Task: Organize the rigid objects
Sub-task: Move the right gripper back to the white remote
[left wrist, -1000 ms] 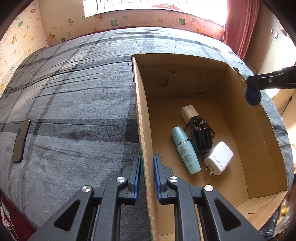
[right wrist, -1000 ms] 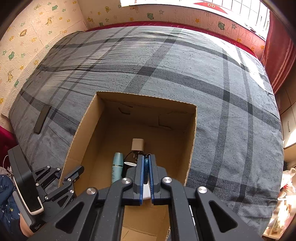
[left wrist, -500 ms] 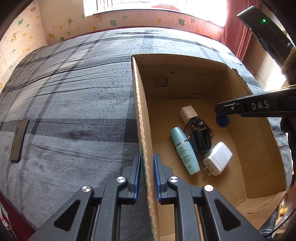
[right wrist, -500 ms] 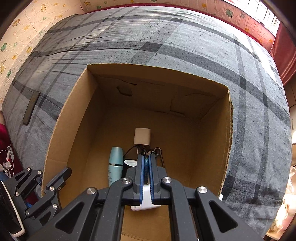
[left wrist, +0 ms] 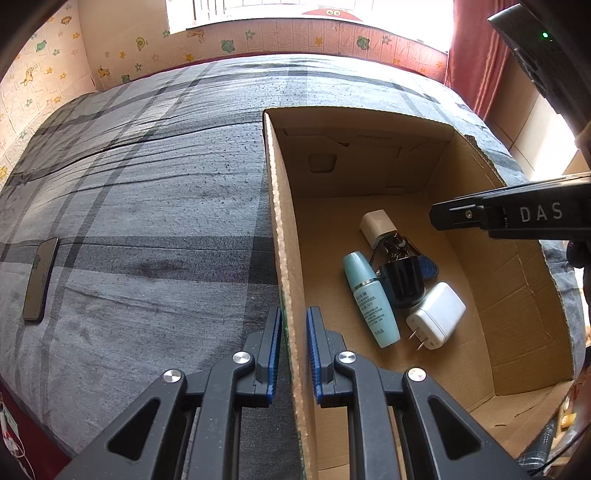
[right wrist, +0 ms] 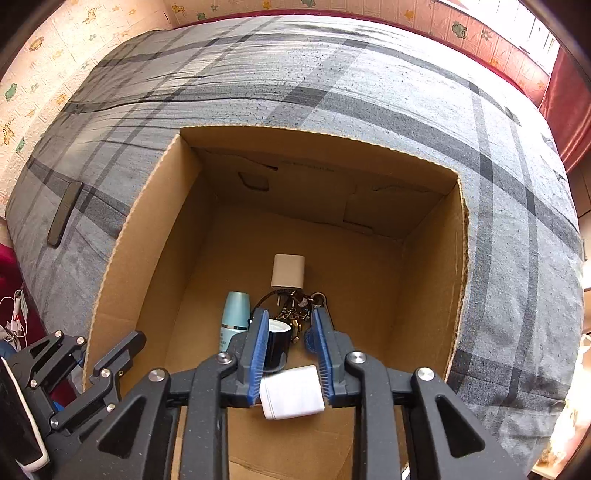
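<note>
The box wall (left wrist: 286, 236) is being pinched between the left gripper (left wrist: 293, 354) jaws; the right gripper (right wrist: 290, 354) jaws are being held spread above the white charger (right wrist: 291, 391), which risks being nudged aside.

Daylight pours in from the window (left wrist: 258, 11) at the top, blown out to white glare, and it brightens the far part of the bed (left wrist: 147, 184). The box (right wrist: 155, 236) interior sits in softer shade, its near walls darker. Both views bend strongly at the edges with black corners; the white charger (right wrist: 291, 391) nearest the right lens is slightly blurred.
</note>
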### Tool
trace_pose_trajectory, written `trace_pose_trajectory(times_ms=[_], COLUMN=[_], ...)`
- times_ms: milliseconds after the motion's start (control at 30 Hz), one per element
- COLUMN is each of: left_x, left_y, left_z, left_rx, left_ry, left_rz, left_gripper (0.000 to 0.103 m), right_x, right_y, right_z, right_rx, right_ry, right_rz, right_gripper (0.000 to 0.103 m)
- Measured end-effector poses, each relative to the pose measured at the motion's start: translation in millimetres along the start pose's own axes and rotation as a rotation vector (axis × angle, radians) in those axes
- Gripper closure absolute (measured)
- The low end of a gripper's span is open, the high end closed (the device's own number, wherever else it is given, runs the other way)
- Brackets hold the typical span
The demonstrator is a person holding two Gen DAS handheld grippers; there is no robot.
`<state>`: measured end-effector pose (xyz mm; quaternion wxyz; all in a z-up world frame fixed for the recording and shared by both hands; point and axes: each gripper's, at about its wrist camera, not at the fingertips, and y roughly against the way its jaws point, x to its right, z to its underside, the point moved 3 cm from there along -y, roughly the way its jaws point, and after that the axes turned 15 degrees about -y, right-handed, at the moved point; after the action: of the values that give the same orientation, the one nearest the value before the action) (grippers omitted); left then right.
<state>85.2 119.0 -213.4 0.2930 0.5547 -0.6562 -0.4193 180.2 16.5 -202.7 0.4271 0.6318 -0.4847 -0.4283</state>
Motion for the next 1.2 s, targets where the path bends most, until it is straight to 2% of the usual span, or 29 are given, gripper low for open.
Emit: trace_pose_trajectory(times_ms=[133, 267, 433, 567, 667, 767, 967, 1200], left_x=[1, 3, 4, 4, 5, 5, 6, 7], left_y=[0, 0, 0, 0, 0, 0, 0, 0], left_z=[0, -1, -1, -1, -2, -2, -1, -2], left_rx=[-0.001, -0.003, -0.004, -0.008, -0.012, -0.015, -0.016, -0.022], left_ry=[0.000, -0.004, -0.009, -0.009, -0.010, -0.013, -0.013, -0.023], left_rz=[-0.006, -0.017, -0.033, -0.036, -0.040, -0.046, -0.053, -0.058], left_gripper=[0.088, 0.088, 0.088, 0.088, 0.088, 0.088, 0.088, 0.088], right_x=[7, 20, 39, 58, 73, 88, 112, 138], right_y=[20, 44, 69, 89, 100, 109, 119, 109], right_z=[3, 8, 17, 28, 36, 44, 57, 74], right_rx=[0.030, 0.070, 0.109, 0.143, 0.165, 0.188, 0.235, 0.256], right_ry=[-0.011, -0.026, -0.043, -0.063, -0.076, -0.090, -0.111, -0.120], right_rz=[-0.010, -0.020, -0.010, -0.011, 0.002, 0.007, 0.051, 0.094], right_gripper=[0.075, 0.061, 0.050, 0.030, 0.021, 0.002, 0.001, 0.001])
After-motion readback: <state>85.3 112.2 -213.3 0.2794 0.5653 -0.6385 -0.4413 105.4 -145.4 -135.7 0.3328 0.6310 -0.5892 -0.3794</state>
